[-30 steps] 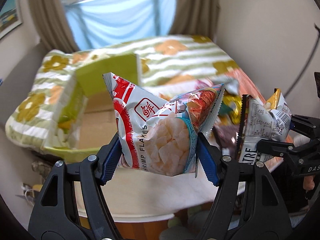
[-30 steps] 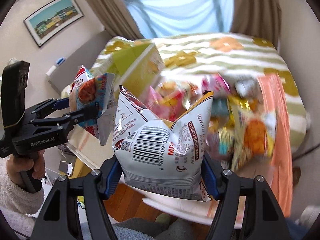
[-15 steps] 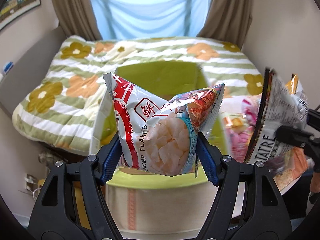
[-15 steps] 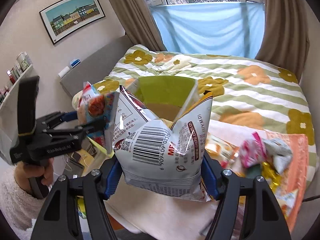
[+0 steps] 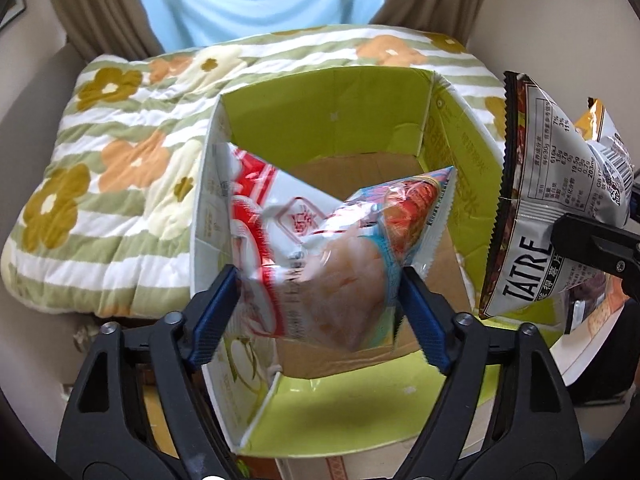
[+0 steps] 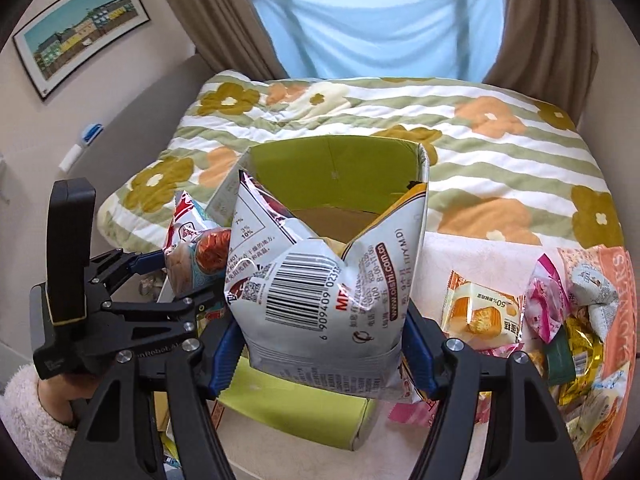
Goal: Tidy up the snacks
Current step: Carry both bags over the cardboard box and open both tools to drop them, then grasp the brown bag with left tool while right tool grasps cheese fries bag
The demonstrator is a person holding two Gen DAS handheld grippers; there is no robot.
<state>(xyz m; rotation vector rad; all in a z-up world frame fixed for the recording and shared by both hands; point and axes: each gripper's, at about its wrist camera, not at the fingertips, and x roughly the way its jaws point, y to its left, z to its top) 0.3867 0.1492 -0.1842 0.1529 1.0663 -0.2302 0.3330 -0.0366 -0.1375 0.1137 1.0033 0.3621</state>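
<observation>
Box (image 5: 332, 120) looks empty, cardboard floor bare. Left hand-held gripper (image 5: 320, 292) clamps shrimp flakes bag (image 5: 320, 248) above the opening; right hand-held gripper (image 6: 320, 344) clamps chip bag (image 6: 320, 280) beside it. Loose snack pile (image 6: 560, 320) waits on bench (image 6: 472, 256); sorting barely started.

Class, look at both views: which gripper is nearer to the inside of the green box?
Left. The left gripper holds its shrimp bag right over the green box opening; the right gripper holds its bag beside the box's right wall.
</observation>
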